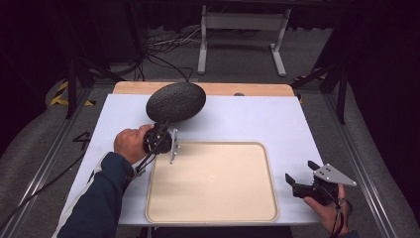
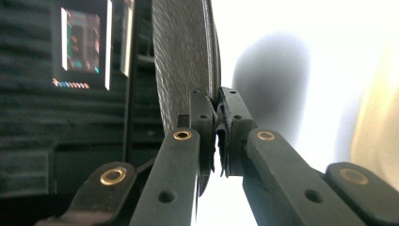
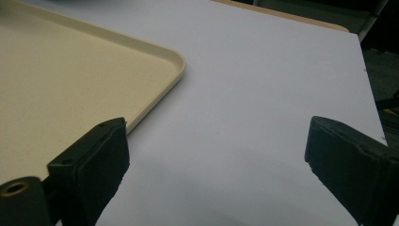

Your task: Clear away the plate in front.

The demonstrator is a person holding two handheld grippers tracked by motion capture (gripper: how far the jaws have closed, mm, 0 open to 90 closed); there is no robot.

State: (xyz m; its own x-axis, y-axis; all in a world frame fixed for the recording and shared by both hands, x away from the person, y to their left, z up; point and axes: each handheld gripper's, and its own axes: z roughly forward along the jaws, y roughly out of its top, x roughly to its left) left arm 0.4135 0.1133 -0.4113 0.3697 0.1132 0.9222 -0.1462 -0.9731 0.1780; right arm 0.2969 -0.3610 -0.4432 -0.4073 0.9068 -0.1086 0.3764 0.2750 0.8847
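Observation:
A dark grey, oval, textured dish (image 1: pixel 176 101) hangs tilted above the far left part of the white table. My left gripper (image 1: pixel 165 125) is shut on the dish's lower rim, just beyond the far left corner of the beige tray (image 1: pixel 213 183). In the left gripper view the jaws pinch the thin edge of the dish (image 2: pixel 183 56), and the left gripper (image 2: pixel 219 101) has its pads tight together on it. My right gripper (image 1: pixel 300 171) rests open by the tray's right side with nothing between its fingers. The right gripper (image 3: pixel 216 141) looks across bare table beside the tray's corner (image 3: pixel 70 80).
The white table top (image 1: pixel 257 119) has a wooden strip (image 1: pixel 247 89) along its far edge. Beyond it stand a white metal frame (image 1: pixel 242 29) and floor cables (image 1: pixel 163 47). Dark stands flank the table on both sides.

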